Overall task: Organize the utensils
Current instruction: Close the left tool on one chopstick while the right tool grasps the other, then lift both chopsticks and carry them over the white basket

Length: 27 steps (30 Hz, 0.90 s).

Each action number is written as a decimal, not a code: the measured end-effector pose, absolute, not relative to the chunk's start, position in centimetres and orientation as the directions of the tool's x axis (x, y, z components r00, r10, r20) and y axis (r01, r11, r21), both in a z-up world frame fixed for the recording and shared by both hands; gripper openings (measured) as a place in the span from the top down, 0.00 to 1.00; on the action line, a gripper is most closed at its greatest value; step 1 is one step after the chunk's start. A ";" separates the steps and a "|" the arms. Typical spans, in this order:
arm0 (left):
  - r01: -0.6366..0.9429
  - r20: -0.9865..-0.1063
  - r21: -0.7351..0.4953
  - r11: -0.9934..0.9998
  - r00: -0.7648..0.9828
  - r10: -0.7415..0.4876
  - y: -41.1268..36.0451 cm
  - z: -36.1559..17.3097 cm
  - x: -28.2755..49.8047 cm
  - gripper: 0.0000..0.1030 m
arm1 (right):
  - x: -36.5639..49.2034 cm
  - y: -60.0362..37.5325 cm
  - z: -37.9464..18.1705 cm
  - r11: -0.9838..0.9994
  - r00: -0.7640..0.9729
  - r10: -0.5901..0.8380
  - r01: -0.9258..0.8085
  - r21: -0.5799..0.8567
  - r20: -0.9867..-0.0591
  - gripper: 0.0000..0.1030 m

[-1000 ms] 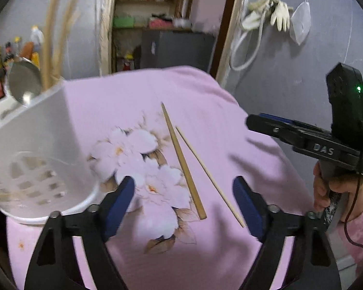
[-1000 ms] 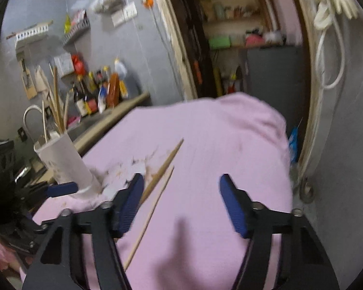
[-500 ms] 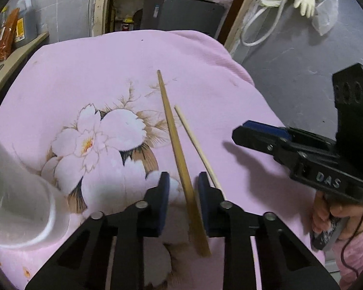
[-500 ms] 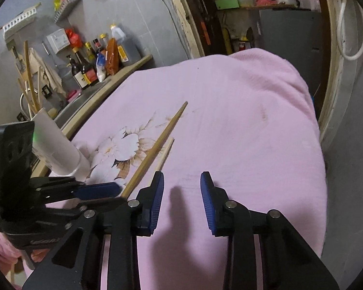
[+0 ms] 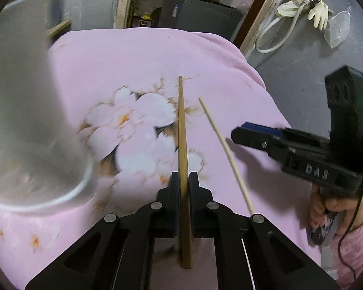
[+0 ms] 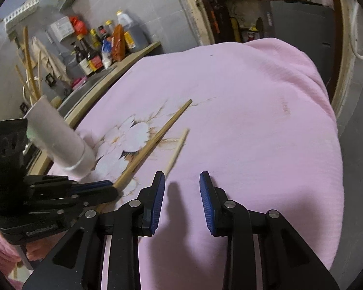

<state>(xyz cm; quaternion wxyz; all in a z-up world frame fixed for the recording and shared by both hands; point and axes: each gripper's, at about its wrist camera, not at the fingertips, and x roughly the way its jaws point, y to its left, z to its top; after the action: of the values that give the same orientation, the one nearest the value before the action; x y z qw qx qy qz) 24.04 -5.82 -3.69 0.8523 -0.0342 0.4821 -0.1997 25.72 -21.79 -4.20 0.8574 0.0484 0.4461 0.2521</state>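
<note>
My left gripper is shut on a thick brown wooden chopstick that runs forward over the pink flowered cloth; it also shows in the right wrist view. A thinner pale chopstick lies on the cloth just right of it, also visible in the right wrist view. A white utensil holder stands at the left, blurred; in the right wrist view it holds several wooden sticks. My right gripper is open and empty, just right of the pale chopstick's near end.
A counter with several sauce bottles runs along the left wall. A doorway with shelves and a dark cabinet lies beyond the cloth. Gloves and a hose hang on the right wall. The cloth drops off at its right edge.
My left gripper closed from wide open onto the thick chopstick. My right gripper narrowed, then opened a little, and moved in beside the pale chopstick.
</note>
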 end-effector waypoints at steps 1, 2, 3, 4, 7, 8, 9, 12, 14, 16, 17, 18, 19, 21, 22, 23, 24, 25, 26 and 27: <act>0.303 -0.809 -0.243 0.921 0.461 -0.365 -5.6 -3.5 23.6 0.95 | 25.8 -21.4 -4.2 0.865 0.468 0.479 -0.395 0.309 -0.743 0.73; 0.300 -0.809 -0.241 0.923 0.463 -0.362 -5.8 -3.5 23.4 0.95 | 25.8 -21.1 -4.1 0.863 0.462 0.480 -0.402 0.307 -0.746 0.73; 0.295 -0.810 -0.237 0.926 0.466 -0.356 -5.4 -3.4 22.8 0.95 | 25.9 -20.7 -4.2 0.862 0.456 0.478 -0.407 0.301 -0.751 0.73; 0.292 -0.811 -0.233 0.928 0.468 -0.351 -5.1 -3.3 22.4 0.95 | 26.0 -20.2 -4.2 0.862 0.449 0.474 -0.412 0.295 -0.757 0.73; 0.285 -0.815 -0.227 0.931 0.469 -0.342 -4.0 -3.1 21.1 0.95 | 26.4 -19.0 -4.9 0.873 0.424 0.437 -0.414 0.259 -0.793 0.73; 0.284 -0.817 -0.227 0.932 0.465 -0.341 -3.7 -3.1 20.8 0.95 | 26.4 -18.9 -5.0 0.878 0.428 0.421 -0.414 0.241 -0.800 0.74; 0.286 -0.820 -0.226 0.931 0.459 -0.341 -3.4 -3.0 20.5 0.95 | 26.4 -18.6 -4.9 0.884 0.431 0.401 -0.412 0.218 -0.809 0.77; 0.314 -0.829 -0.213 0.925 0.442 -0.341 -3.0 -2.7 19.8 0.95 | 26.2 -18.5 -5.0 0.894 0.423 0.362 -0.411 0.181 -0.831 0.86; 0.334 -0.833 -0.214 0.918 0.429 -0.350 -2.9 -2.4 19.8 0.95 | 26.2 -18.6 -4.9 0.893 0.392 0.351 -0.414 0.178 -0.850 0.91; 0.345 -0.839 -0.189 0.919 0.430 -0.334 -3.1 -2.3 20.1 0.94 | 26.2 -19.0 -4.8 0.893 0.362 0.355 -0.406 0.197 -0.862 0.92; 0.352 -0.843 -0.180 0.918 0.425 -0.329 -3.2 -2.3 20.4 0.93 | 26.1 -19.1 -4.7 0.893 0.352 0.352 -0.404 0.199 -0.867 0.93; 0.357 -0.848 -0.172 0.918 0.421 -0.323 -3.4 -2.4 20.7 0.93 | 26.0 -19.1 -4.6 0.893 0.345 0.345 -0.406 0.192 -0.873 0.94; 0.360 -0.854 -0.161 0.919 0.416 -0.313 -3.7 -2.3 21.2 0.92 | 25.8 -19.0 -4.6 0.894 0.342 0.338 -0.408 0.186 -0.877 0.94; 0.379 -0.868 -0.147 0.914 0.394 -0.303 -4.4 -2.4 22.2 0.90 | 25.5 -18.9 -4.4 0.895 0.338 0.329 -0.410 0.176 -0.882 0.95; 0.379 -0.875 -0.136 0.915 0.388 -0.291 -4.7 -2.6 22.8 0.90 | 25.3 -18.9 -4.4 0.896 0.337 0.325 -0.409 0.174 -0.883 0.95; 0.381 -0.882 -0.127 0.916 0.380 -0.280 -5.1 -2.7 23.3 0.90 | 25.2 -18.9 -4.3 0.897 0.340 0.322 -0.408 0.170 -0.884 0.96; 0.383 -0.887 -0.114 0.916 0.376 -0.268 -5.5 -2.8 23.8 0.90 | 24.9 -19.0 -4.3 0.899 0.344 0.320 -0.405 0.168 -0.883 0.96; 0.385 -0.887 -0.109 0.916 0.378 -0.264 -5.7 -2.9 24.3 0.90 | 24.7 -19.1 -4.2 0.900 0.348 0.319 -0.402 0.167 -0.882 0.96; 0.390 -0.890 -0.100 0.915 0.377 -0.257 -5.8 -3.0 24.7 0.92 | 24.4 -19.1 -4.2 0.901 0.354 0.317 -0.402 0.163 -0.880 0.97; 0.386 -0.890 -0.096 0.918 0.380 -0.253 -5.9 -3.1 24.9 0.95 | 24.1 -19.2 -4.1 0.900 0.360 0.324 -0.401 0.168 -0.875 0.97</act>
<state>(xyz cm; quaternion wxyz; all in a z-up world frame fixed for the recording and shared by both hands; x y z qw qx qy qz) 24.90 -5.95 -3.05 0.8283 0.0634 0.5222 -0.1928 24.08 -19.21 -4.11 0.8239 -0.0371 0.5210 0.2200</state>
